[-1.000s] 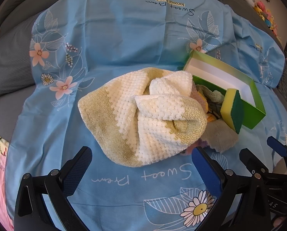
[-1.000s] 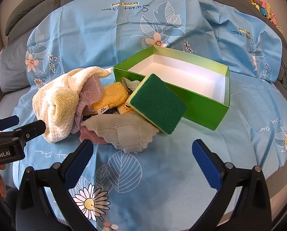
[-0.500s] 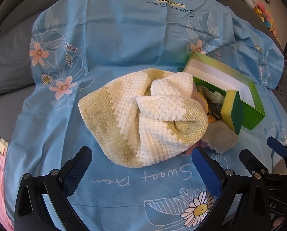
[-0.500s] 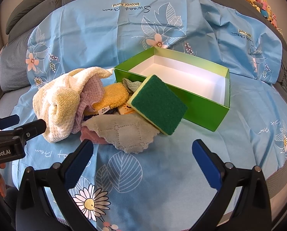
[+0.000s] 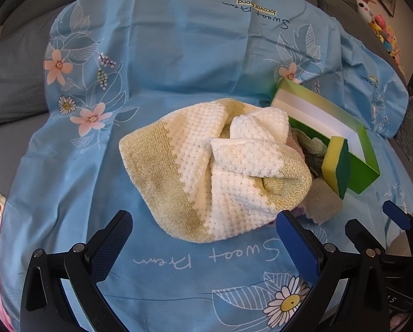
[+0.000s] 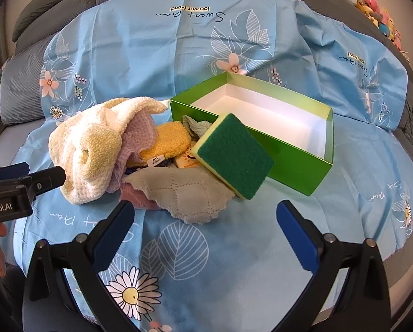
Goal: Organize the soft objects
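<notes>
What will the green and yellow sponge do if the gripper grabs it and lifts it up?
The sponge is a thick block leaning against the green box, so it will probably keep its shape, not droop like the grey cloth under it. It looks foamy, so likely light and a bit squashy. Nudged, it may topple flat.

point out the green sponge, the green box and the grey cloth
green sponge [image 6: 235, 156], right wrist view, middle of its green scrub face
green box [image 6: 295, 163], right wrist view, near outer wall
grey cloth [image 6: 184, 193], right wrist view, middle of the quilted surface
</notes>
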Demonstrator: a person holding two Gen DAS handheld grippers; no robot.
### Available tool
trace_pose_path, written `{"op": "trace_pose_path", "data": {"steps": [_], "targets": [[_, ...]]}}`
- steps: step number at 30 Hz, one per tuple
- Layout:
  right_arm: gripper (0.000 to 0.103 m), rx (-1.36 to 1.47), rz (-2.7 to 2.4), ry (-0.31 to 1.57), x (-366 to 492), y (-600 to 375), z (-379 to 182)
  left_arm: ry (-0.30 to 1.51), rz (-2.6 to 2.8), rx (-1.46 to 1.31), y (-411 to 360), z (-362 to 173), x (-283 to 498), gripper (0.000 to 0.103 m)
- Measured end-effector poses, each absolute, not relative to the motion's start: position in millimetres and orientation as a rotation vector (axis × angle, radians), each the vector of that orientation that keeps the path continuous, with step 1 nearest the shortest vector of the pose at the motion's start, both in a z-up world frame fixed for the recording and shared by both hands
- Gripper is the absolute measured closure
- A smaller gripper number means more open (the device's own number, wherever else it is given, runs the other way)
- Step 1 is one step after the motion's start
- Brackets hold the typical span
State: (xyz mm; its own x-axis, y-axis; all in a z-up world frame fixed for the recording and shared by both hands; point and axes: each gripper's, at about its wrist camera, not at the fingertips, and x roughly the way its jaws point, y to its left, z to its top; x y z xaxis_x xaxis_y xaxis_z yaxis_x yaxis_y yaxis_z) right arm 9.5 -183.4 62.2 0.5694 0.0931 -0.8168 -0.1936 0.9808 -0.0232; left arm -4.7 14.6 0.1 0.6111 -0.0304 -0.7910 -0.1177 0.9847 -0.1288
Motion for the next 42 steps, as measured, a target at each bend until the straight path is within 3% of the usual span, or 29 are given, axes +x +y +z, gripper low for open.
{"op": "trace_pose_path", "data": {"steps": [29,35,40,42], "targets": [[0.004,-0.068,0.604,0.855,12,-120,61,0.912,-0.119,-0.499,88,-36,13,0.0],[0.025,-0.121,0.631,0.862,31,-99,53,0.901,-0.172,-0.601,105,-52,32,0.004],[0.044,-0.147,0.627,0.868,43,-90,47,0.913,-0.211,-0.649,112,-61,42,0.025],[0.057,-0.156,0.628,0.87,46,-88,46,0.909,-0.234,-0.667,112,-64,42,0.044]]}}
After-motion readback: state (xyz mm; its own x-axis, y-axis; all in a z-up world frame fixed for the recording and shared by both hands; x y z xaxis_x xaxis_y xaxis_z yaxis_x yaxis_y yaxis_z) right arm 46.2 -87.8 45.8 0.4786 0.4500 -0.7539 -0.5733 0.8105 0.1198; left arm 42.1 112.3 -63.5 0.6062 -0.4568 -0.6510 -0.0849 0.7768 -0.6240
